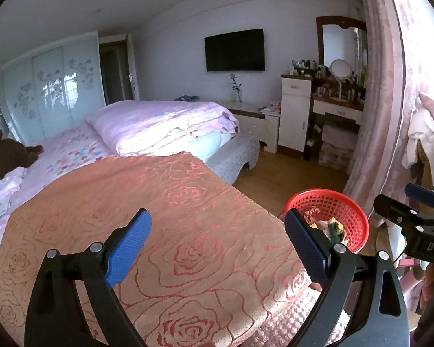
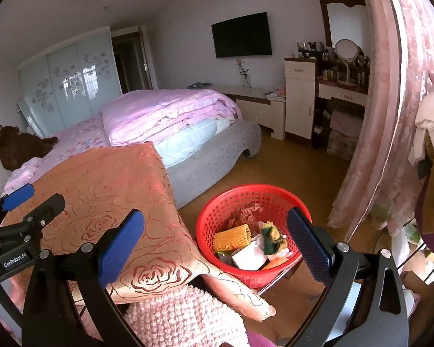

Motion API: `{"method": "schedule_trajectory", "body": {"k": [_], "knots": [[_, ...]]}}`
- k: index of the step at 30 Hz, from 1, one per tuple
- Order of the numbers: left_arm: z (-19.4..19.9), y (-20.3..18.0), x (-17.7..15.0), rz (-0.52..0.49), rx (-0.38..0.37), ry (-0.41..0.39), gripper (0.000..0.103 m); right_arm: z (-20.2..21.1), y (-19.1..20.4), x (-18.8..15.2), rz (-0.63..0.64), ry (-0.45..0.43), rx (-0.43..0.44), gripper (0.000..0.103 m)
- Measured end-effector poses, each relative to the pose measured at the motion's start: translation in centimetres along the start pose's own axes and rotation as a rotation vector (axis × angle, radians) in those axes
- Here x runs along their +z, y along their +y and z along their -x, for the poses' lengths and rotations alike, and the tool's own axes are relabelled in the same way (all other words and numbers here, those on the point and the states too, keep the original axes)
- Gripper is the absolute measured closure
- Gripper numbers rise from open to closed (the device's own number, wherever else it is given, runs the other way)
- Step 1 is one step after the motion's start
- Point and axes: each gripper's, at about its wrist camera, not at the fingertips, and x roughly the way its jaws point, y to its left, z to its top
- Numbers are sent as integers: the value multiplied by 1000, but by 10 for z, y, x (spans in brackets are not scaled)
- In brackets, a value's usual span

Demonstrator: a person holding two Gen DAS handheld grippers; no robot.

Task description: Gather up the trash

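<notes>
Left gripper [image 1: 217, 243]: jaws apart, holding nothing.
Right gripper [image 2: 215, 243]: jaws apart, holding nothing.
Red plastic mesh basket [image 2: 240, 199]: on floor beside orange rose-patterned cloth [image 2: 107, 179], holding crumpled trash [image 2: 254, 243]; base hidden.

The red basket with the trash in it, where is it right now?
The red basket sits low, centre-right in the right wrist view, on the wooden floor beside the rose-patterned cloth, left of the pink curtain.
</notes>
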Motion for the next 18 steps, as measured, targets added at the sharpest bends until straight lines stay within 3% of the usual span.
{"method": "schedule_trajectory", "body": {"k": [18], "knots": [[-3, -1, -4, 14, 5, 14, 13, -1, 4, -5, 1, 31, 16, 7]]}}
